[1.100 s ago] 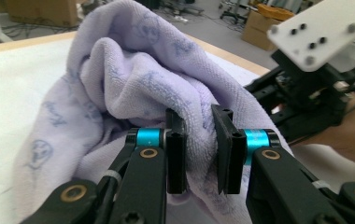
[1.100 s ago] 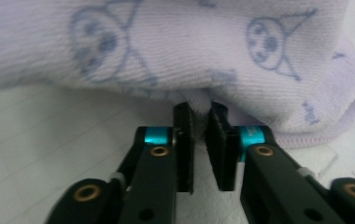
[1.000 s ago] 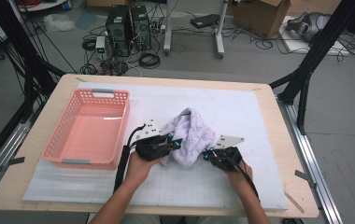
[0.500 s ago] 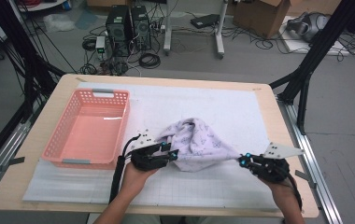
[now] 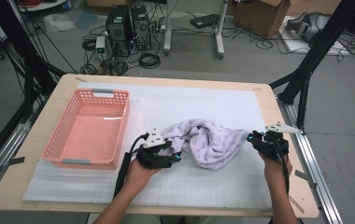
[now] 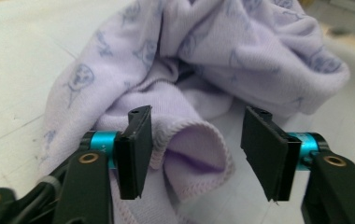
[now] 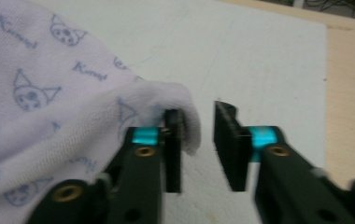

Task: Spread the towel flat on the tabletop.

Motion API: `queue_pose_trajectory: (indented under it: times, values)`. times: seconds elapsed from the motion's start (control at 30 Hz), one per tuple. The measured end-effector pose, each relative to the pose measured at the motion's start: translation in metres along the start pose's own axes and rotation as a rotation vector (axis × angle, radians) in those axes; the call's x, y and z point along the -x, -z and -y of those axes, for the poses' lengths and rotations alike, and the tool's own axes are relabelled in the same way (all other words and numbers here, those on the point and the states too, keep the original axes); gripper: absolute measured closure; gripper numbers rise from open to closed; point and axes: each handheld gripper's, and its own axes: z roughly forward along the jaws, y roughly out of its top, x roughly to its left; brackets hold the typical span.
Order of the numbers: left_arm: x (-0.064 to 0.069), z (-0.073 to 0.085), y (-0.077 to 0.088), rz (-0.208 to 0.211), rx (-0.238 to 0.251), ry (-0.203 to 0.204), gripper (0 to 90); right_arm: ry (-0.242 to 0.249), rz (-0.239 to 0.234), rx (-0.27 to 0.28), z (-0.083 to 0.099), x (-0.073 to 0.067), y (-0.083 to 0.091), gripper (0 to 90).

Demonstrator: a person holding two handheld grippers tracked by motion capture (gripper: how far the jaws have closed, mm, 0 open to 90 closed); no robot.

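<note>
**Both grippers letting go of the lilac garment**

I'm looking along my left gripper (image 6: 194, 154) first, and its jaws have just been opening: they are standing apart now, with a hemmed fold of the lilac garment (image 6: 203, 84) bulging up between them. The left pad (image 6: 136, 149) is brushing the stitched edge; the right pad is standing clear of the cloth. What the fold is, a cuff or a neck opening, I cannot tell from here, and the inside of it is going dark. The lower part of the garment is running off under the jaws, out of sight.

Over on my right gripper (image 7: 198, 144) the jaws have just been opening too. There is a narrow gap between them, and a corner of the garment (image 7: 49, 107) is draping over the tip of the left pad (image 7: 172, 140). This close view is blurring, so I cannot tell whether that corner is resting on the pad or hanging just behind it. Small cat faces and script are printing across the cloth.

From above, my left hand (image 5: 140, 170) and right hand (image 5: 273, 165) are coming in from the bottom edge, forearms cut off. The garment (image 5: 208, 142) is lying bunched on the white mat (image 5: 203, 102) between the two grippers. Farther left, the pink basket (image 5: 119, 116) is sitting on the mat, well apart from the cloth.
</note>
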Motion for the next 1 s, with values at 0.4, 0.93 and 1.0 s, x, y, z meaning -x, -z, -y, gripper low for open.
queue_pose_trajectory:
  times: [0.4,0.93,1.0]
  values:
    - [-0.016,0.005,-0.029,-0.134,-0.146,0.017,62.6,0.094,0.116,0.105,0.010,-0.033,0.047,46.8]
    - [-0.052,-0.016,-0.042,-0.247,-0.022,0.130,74.4,0.129,-0.365,-0.103,0.031,-0.084,-0.034,39.9]
    - [-0.054,-0.014,-0.044,-0.244,-0.014,0.138,74.4,0.149,-0.396,-0.112,0.031,-0.089,-0.033,63.4]
